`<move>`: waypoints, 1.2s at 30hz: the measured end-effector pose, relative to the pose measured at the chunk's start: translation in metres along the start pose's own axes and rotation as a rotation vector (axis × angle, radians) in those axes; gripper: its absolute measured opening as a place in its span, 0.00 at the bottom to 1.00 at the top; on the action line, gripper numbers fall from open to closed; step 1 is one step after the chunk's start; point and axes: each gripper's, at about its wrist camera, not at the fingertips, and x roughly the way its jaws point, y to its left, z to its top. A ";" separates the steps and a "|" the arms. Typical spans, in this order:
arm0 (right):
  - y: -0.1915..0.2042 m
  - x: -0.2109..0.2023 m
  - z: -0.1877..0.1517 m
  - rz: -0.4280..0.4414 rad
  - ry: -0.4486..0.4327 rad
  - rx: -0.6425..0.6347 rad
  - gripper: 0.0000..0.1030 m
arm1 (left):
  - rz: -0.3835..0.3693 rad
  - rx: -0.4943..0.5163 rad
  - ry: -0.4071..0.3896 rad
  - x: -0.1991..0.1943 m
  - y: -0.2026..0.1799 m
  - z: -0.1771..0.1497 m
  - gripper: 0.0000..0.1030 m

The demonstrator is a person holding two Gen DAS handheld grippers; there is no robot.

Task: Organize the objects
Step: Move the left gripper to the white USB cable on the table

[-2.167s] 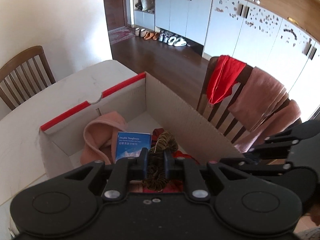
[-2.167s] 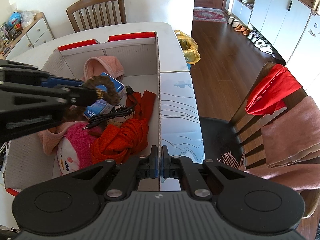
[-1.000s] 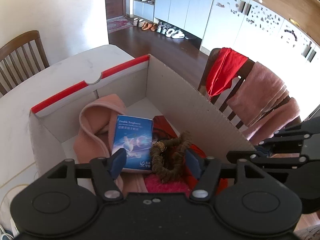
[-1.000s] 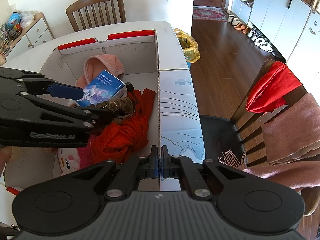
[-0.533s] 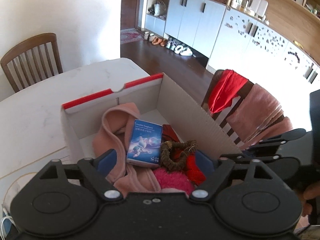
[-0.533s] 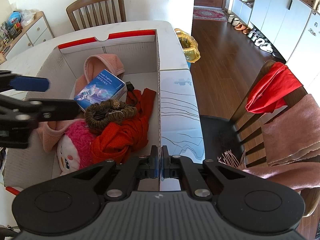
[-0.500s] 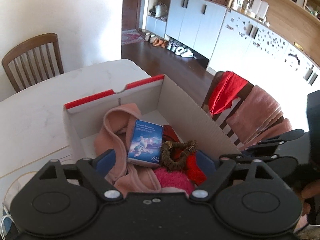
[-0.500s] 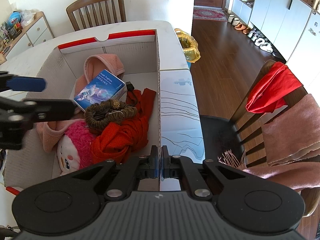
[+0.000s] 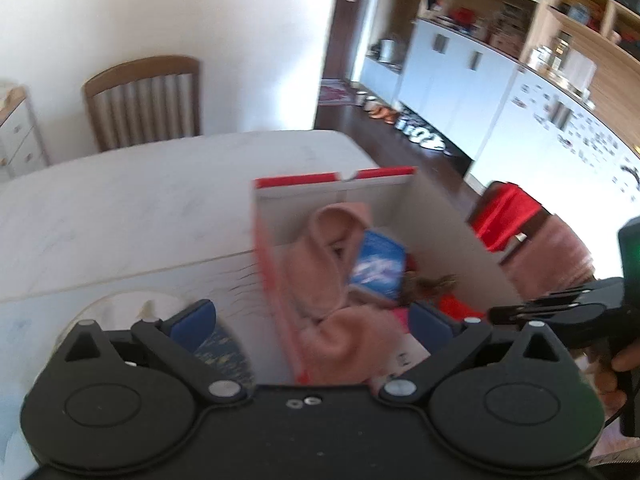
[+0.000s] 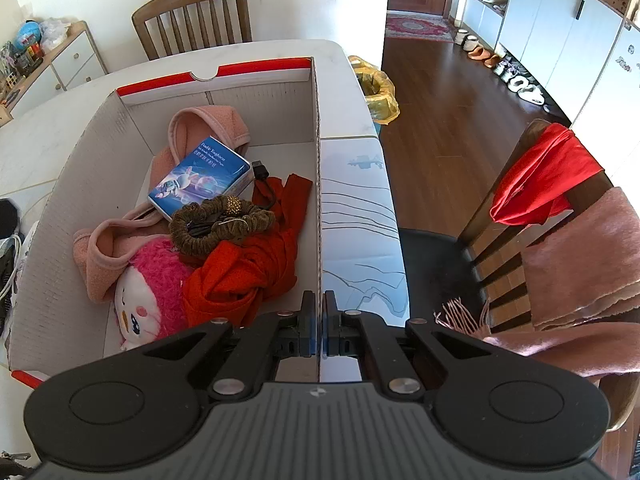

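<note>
A white cardboard box (image 10: 320, 128) with red rims holds a brown hair band (image 10: 220, 224), a blue packet (image 10: 200, 178), a pink garment (image 10: 208, 124), a pink plush (image 10: 152, 292) and a red cloth (image 10: 248, 276). My right gripper (image 10: 320, 332) is shut on the box's right wall near its front end. My left gripper (image 9: 312, 320) hangs above the box's left wall (image 9: 272, 280), jaws opening wide, nothing pressed between the pads. Its blurred view shows the blue packet (image 9: 378, 266), the hair band (image 9: 432, 284) and the right gripper (image 9: 496, 312).
The box stands on a white table (image 9: 140, 208) with a wooden chair (image 10: 192, 16) behind. A chair (image 10: 500, 248) on the right carries a red cloth and pink scarves. A blue patterned object (image 9: 224, 356) lies on the table left of the box. A yellow bag (image 10: 378, 92) sits on the floor.
The left gripper let the hair band drop onto the red cloth, opened wide, and drew back up and to the left, leaving the right wrist view. The right gripper stayed still.
</note>
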 end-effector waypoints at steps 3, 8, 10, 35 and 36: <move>0.000 -0.001 -0.001 -0.003 0.001 -0.001 0.02 | 0.049 -0.048 -0.001 -0.006 0.023 -0.009 0.99; 0.003 -0.001 -0.001 -0.013 0.002 -0.004 0.02 | 0.124 -0.135 0.003 -0.018 0.067 -0.025 0.99; 0.003 -0.001 -0.001 -0.014 0.003 -0.003 0.02 | 0.173 -0.161 0.011 -0.021 0.086 -0.032 0.99; 0.002 -0.002 -0.003 -0.022 0.011 0.001 0.02 | 0.332 -0.512 0.173 -0.009 0.221 -0.090 0.59; 0.002 -0.002 -0.003 -0.022 0.011 0.001 0.02 | 0.322 -0.525 0.181 -0.007 0.223 -0.090 0.57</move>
